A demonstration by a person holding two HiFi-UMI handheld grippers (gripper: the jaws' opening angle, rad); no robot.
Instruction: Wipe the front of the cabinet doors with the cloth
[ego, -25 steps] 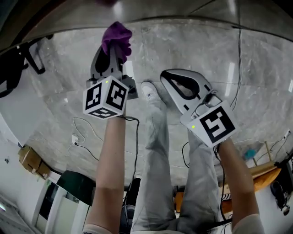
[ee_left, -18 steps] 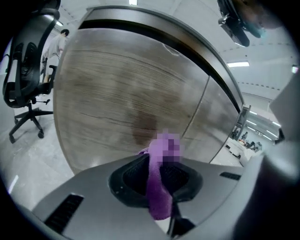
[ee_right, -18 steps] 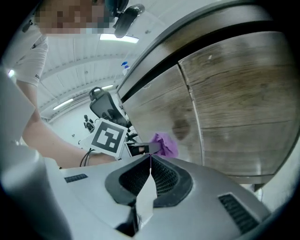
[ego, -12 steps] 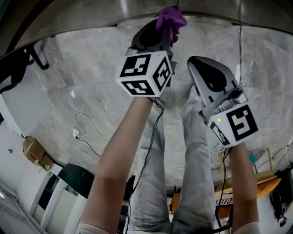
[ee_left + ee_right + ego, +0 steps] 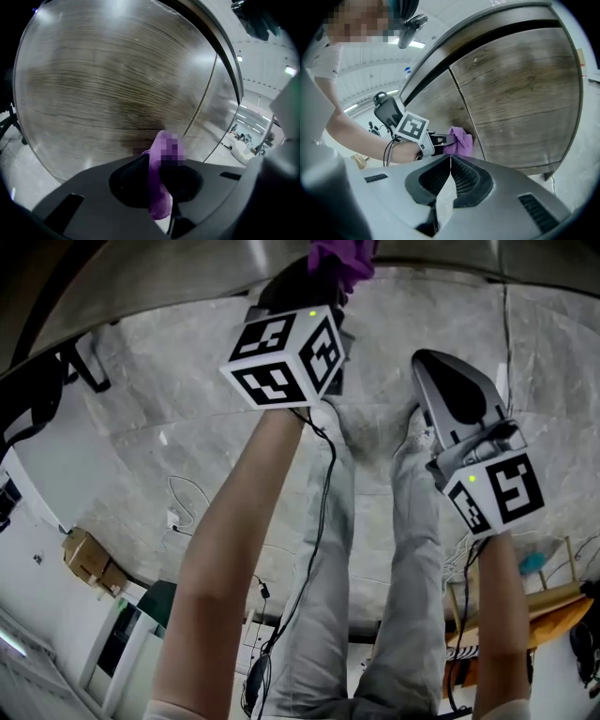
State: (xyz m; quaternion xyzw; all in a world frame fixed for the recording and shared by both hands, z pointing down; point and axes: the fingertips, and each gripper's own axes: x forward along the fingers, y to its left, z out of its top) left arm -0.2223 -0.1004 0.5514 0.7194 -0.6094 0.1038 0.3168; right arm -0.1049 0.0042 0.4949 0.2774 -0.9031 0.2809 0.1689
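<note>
A purple cloth [image 5: 161, 187] is pinched in my left gripper [image 5: 161, 157], which is shut on it. The cloth [image 5: 460, 140] presses against the brown wooden cabinet door [image 5: 520, 89], right beside the vertical seam [image 5: 465, 110] between two doors. In the head view the cloth [image 5: 339, 257] sits at the top edge, past the left gripper's marker cube [image 5: 281, 352]. My right gripper [image 5: 450, 159] is shut with nothing in it and hangs back from the cabinet, lower and to the right of the left gripper [image 5: 440, 139]. In the head view the right gripper [image 5: 437, 364] is over the floor.
Below me are the person's legs [image 5: 323, 596] and a grey marble floor [image 5: 169, 399] with loose cables [image 5: 192, 498]. A cardboard box [image 5: 86, 559] lies at the lower left. A cabinet foot [image 5: 548, 176] stands at the lower right corner of the doors.
My left gripper has carried the cloth up and to the right, onto the cabinet door. The right gripper has drifted right and a little upward, still shut.
</note>
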